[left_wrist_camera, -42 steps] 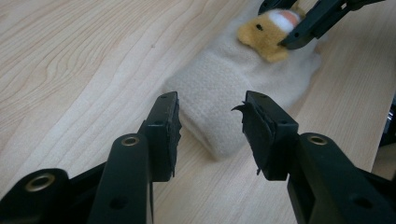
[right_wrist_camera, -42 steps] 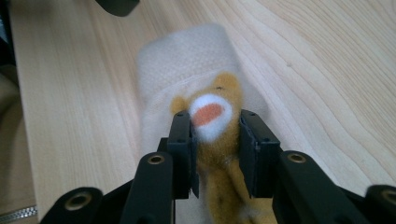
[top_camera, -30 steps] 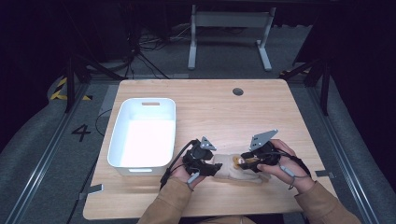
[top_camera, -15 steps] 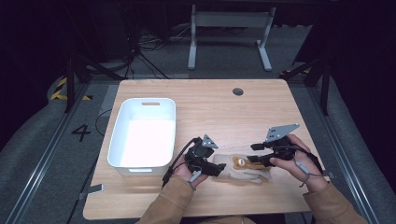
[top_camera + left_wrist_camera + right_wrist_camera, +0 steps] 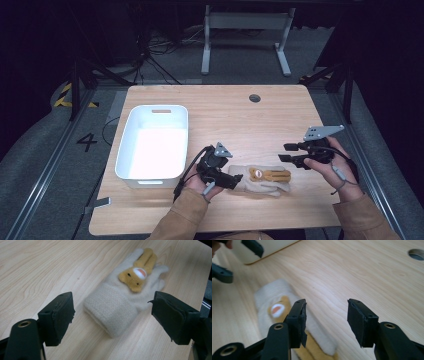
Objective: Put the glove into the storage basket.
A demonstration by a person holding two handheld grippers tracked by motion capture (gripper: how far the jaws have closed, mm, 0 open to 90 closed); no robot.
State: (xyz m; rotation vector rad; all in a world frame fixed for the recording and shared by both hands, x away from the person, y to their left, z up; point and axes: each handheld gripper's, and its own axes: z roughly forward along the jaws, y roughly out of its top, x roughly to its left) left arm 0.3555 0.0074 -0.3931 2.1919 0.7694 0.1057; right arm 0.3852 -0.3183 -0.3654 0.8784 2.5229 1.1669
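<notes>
Pale wooden table bore a cream glove with a bear patch at six o'clock, right of the white bin; left gripper, just opening, straddled the cuff without pinching; right gripper stood spread, empty; re-gripping deep on the cuff seemed wisest.

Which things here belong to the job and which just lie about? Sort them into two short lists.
In the job:
- cream glove with the bear patch, lying flat on the table
- left claw, open at the glove's cuff
- right claw, open, off the glove

Lying about:
- white bin, left of the glove
- metal frame on the floor beyond the table
</notes>
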